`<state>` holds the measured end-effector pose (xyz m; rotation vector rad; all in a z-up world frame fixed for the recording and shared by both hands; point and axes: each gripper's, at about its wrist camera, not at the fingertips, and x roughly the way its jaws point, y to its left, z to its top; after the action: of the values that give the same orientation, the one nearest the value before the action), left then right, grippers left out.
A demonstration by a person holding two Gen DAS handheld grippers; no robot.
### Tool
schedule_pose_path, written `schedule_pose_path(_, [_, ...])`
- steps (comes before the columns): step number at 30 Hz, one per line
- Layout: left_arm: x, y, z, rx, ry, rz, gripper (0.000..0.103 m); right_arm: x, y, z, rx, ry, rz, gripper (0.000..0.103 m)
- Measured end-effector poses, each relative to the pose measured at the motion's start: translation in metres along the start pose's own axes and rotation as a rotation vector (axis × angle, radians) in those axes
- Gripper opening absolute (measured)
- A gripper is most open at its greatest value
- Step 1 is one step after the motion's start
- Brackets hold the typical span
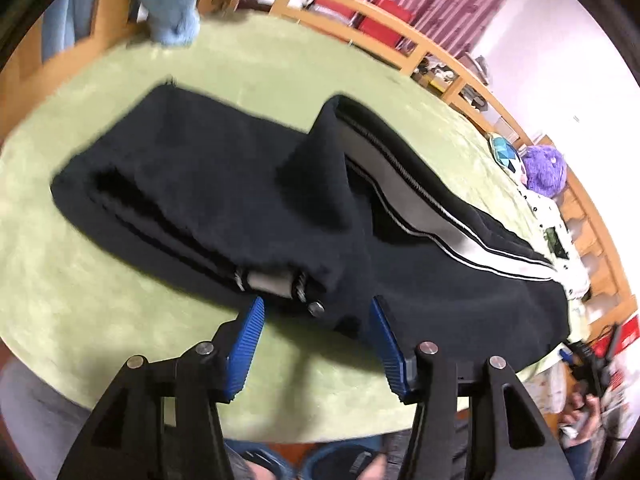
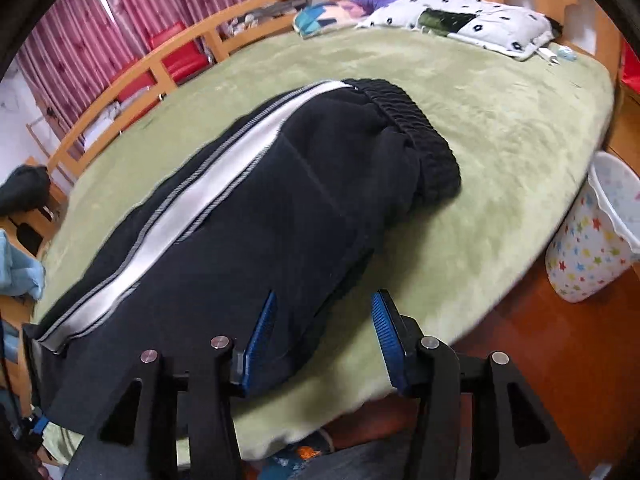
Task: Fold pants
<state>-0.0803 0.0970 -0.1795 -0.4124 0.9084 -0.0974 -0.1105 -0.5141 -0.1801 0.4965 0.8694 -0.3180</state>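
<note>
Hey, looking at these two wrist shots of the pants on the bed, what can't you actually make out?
- Left wrist view: the pants waistband end runs out toward the frame's right edge.
- Right wrist view: the pants cuffs are cut off at the lower left.
- Left wrist view: shelf clutter beyond the wooden bed rail is too blurred to name.
- Both views: the layers beneath the top fold are covered by the fabric.

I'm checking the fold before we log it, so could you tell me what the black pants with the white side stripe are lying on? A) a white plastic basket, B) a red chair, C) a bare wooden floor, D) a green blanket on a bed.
D: the pants lie spread on the green blanket that covers the bed, with the pillow at its far end.
</note>
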Motion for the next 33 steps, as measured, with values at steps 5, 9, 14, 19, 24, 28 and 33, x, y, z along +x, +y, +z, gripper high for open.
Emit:
schedule_pose_path(5, [0.008,-0.005,0.017,0.055,-0.015,0.02,0.06,-0.019,0.018,-0.016,0.024,-0.022,0.035,0.049])
schedule_pose_path(9, [0.024,-0.005,0.026,0.072,-0.043,0.053,0.033,-0.024,0.036,-0.021,0.009,-0.023,0.032,0.049])
schedule_pose_path(14, [0.018,-0.011,0.068,0.116,-0.131,0.037,0.009,-0.024,0.049,-0.027,-0.004,-0.015,0.02,0.049])
schedule_pose_path(19, [0.004,-0.001,0.147,0.107,-0.276,0.079,0.009,-0.011,0.068,-0.033,-0.02,0.03,0.053,0.049])
schedule_pose_path(24, [0.029,0.015,0.202,0.04,-0.201,0.091,0.014,0.002,0.086,-0.039,-0.043,0.057,0.058,0.049])
schedule_pose_path(28, [0.029,0.022,0.206,0.033,-0.157,0.087,0.063,0.008,0.099,-0.045,-0.06,0.069,0.057,0.049])
schedule_pose_path(33, [0.008,0.032,0.187,0.068,-0.19,0.097,0.075,0.014,0.118,-0.053,-0.061,0.078,0.081,0.049])
